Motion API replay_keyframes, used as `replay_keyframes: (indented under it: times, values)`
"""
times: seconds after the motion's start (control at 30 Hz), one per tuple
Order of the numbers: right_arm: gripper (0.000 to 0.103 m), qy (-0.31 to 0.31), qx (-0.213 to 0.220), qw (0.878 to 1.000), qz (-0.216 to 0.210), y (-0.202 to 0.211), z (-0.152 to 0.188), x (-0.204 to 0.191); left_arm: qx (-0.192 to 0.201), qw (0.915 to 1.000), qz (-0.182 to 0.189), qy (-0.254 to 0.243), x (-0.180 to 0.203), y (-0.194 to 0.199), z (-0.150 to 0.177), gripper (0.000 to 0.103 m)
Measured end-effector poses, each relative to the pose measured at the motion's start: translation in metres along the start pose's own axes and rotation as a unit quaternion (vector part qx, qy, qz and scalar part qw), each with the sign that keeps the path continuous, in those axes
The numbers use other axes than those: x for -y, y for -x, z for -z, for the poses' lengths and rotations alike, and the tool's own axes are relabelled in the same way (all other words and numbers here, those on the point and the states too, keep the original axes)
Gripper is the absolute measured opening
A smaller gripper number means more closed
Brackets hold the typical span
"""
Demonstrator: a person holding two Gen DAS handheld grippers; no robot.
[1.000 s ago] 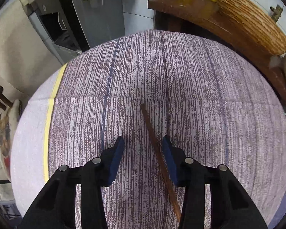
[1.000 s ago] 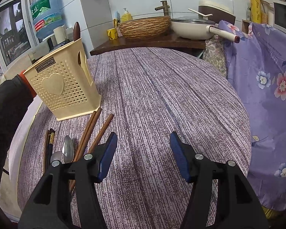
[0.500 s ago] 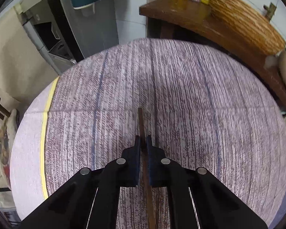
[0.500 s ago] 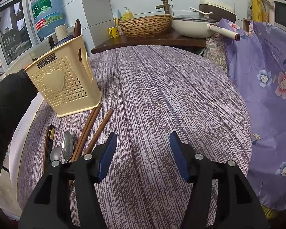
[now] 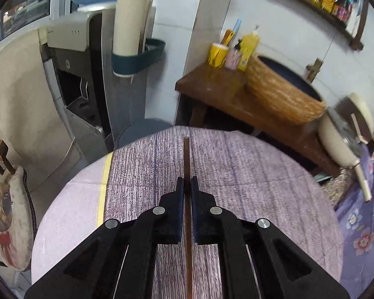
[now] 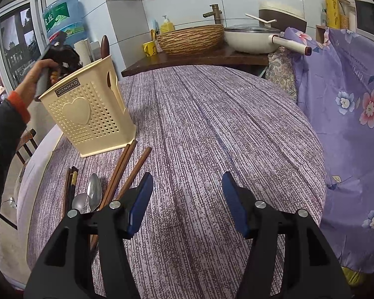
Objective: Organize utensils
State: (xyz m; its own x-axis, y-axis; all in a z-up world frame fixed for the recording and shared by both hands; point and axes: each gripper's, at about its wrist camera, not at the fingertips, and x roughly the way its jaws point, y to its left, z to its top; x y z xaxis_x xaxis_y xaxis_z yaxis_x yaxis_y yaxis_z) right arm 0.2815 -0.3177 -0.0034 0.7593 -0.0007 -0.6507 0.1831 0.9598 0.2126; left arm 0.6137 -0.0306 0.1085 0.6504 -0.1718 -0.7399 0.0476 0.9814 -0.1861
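I have the left gripper (image 5: 186,183) pinched tight on a single brown chopstick (image 5: 186,158), pads pressed against its sides with the stick running straight out ahead along the fingers, its far tip showing against the far edge of the table (image 5: 274,174). From the right wrist view my left hand (image 6: 41,74) is up behind the top rim of the cream utensil holder (image 6: 87,109), which stands near the table's left edge. The step, as I judge it, is to drop this chopstick into the holder. To do that well I would tip the wrist so the free tip points down into the open top, clear the rim before lowering, and only let go once the tip is well inside, since a thin stick held at one point could pivot in the pads. I cannot tell from here which compartment lies below. The right gripper (image 6: 187,199) hovers with fingers spread wide and nothing between them, over the near part of the table; just to its left lie the other brown chopsticks (image 6: 127,169), two spoons (image 6: 93,191) and a darker pair of chopsticks (image 6: 71,186), waiting in front of the holder.
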Motion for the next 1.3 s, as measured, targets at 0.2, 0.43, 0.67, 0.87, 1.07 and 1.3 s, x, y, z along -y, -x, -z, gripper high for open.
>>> replay_keyframes:
  times: [0.2, 0.43, 0.67, 0.87, 1.07, 1.3]
  values:
    - [0.058, 0.0, 0.01, 1.0, -0.011, 0.013, 0.005, -0.003, 0.065, 0.9973, 0.01, -0.034, 0.005, 0.079, 0.01, 0.006]
    - [0.058, 0.005, 0.026, 0.999, -0.018, 0.03, 0.008, -0.007, 0.134, 0.9887, 0.04, -0.054, 0.023, 0.17, 0.015, 0.006]
    - [0.058, 0.004, 0.033, 0.999, -0.02, 0.045, 0.013, -0.004, 0.21, 0.9701, 0.074, -0.096, 0.062, 0.263, 0.027, 0.006]
    - [0.058, 0.005, 0.032, 0.999, -0.022, 0.053, 0.019, 0.0, 0.199, 0.9685, 0.083, -0.124, 0.086, 0.273, 0.05, 0.006]
    - [0.058, 0.003, 0.033, 0.999, -0.022, 0.059, 0.023, 0.006, 0.145, 0.9784, 0.064, -0.133, 0.09, 0.232, 0.086, 0.006]
    - [0.058, 0.006, 0.033, 0.999, -0.022, 0.065, 0.03, 0.003, 0.095, 0.9871, 0.039, -0.123, 0.082, 0.175, 0.125, 0.006]
